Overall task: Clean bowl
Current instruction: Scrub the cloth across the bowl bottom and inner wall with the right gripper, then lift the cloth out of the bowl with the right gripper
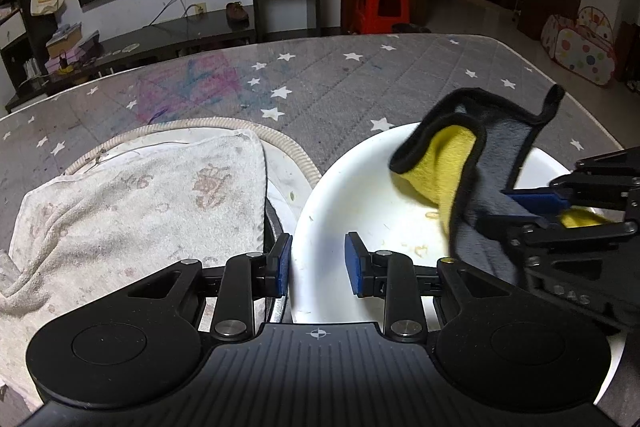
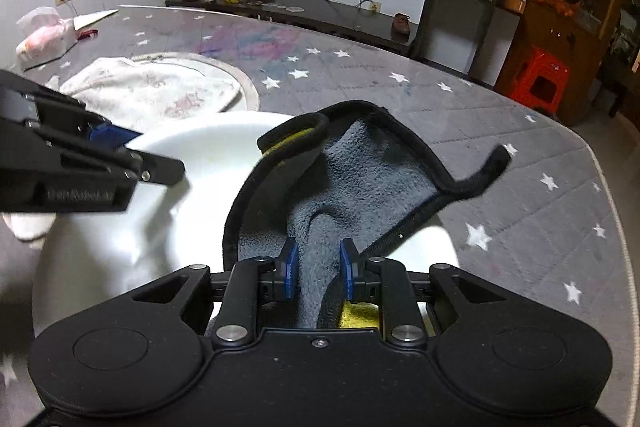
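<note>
A white bowl (image 1: 352,195) with small food specks inside sits on the grey star-patterned table; it also shows in the right wrist view (image 2: 208,147). My left gripper (image 1: 318,261) straddles the bowl's near-left rim, one finger outside and one inside, jaws apart around the wall. My right gripper (image 2: 318,267) is shut on a grey and yellow cloth (image 2: 360,171) with black edging, held over the bowl's right side. The cloth (image 1: 460,163) hangs into the bowl in the left wrist view, with the right gripper (image 1: 560,207) at the right.
A dirty white towel (image 1: 132,203) lies on a round tray (image 1: 280,143) left of the bowl. A pink bag (image 2: 44,39) lies at the table's far left. A red stool (image 1: 382,3) and TV stand lie beyond the table.
</note>
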The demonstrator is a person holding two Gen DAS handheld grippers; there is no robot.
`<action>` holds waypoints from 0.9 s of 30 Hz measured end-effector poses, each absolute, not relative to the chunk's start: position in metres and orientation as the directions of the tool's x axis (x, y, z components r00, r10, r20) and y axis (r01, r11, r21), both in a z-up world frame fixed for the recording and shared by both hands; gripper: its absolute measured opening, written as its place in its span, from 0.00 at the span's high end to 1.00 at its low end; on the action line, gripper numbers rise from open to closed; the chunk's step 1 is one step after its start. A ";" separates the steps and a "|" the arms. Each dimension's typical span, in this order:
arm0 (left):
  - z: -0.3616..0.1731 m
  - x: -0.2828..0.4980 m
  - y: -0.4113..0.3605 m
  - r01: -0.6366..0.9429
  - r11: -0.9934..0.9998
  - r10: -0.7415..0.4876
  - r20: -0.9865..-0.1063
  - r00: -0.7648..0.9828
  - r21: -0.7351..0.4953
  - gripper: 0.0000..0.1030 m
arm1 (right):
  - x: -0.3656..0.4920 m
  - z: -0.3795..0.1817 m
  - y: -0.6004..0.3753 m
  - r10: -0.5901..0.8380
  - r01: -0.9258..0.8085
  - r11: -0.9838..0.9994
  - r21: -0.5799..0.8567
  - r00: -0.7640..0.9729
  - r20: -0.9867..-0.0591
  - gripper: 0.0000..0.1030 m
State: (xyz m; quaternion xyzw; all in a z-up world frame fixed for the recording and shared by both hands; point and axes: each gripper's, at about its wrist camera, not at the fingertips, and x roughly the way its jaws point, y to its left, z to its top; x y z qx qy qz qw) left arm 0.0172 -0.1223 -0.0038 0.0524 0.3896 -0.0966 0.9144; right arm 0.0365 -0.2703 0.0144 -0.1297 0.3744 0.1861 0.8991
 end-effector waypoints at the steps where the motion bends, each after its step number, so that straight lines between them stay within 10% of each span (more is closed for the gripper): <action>1: -0.004 0.017 -0.122 0.218 0.976 -0.136 -0.723 0.678 0.020 0.71 | 0.036 0.015 -0.268 0.244 -0.436 0.896 -0.089 0.649 -0.721 0.77; 27: -0.007 0.018 -0.118 0.223 0.975 -0.148 -0.720 0.678 0.009 0.71 | -0.025 0.028 -0.266 0.186 -0.594 0.761 -0.262 0.586 -0.789 0.76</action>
